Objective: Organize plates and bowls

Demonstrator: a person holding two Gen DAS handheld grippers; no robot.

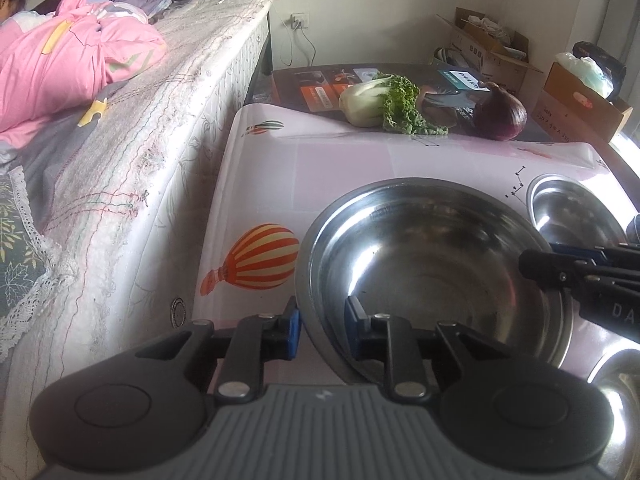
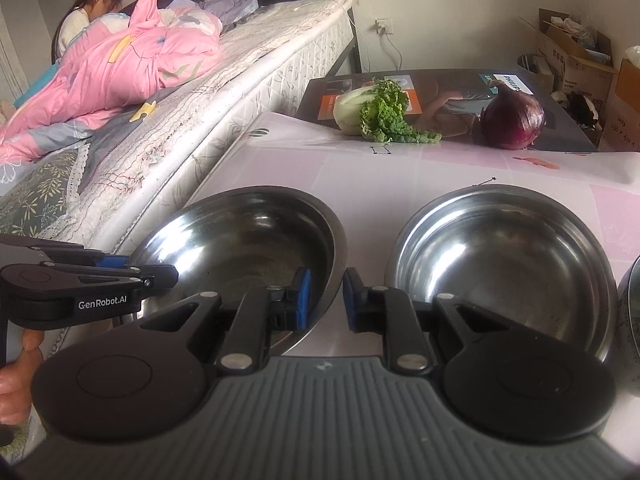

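The left gripper's fingers [image 1: 290, 326] stand partly open astride the near-left rim of the large steel bowl [image 1: 432, 264], one blue pad outside the wall and one inside; they have not closed on the metal. The right gripper [image 2: 326, 300] is likewise parted, its fingers [image 2: 302, 298] straddling the right rim of the same bowl, with a gap on each side, so nothing is clamped. This bowl sits toward the tabletop's [image 1: 340, 156] left edge, beside the bed [image 1: 160, 92]. A second steel bowl [image 2: 504, 260] stands just to its right, apart from it, and the rim of a third vessel [image 2: 630, 292] shows at the right border. At the far edge lie a leafy cabbage [image 2: 372, 112] and a red onion [image 2: 514, 118], well apart from the bowls.
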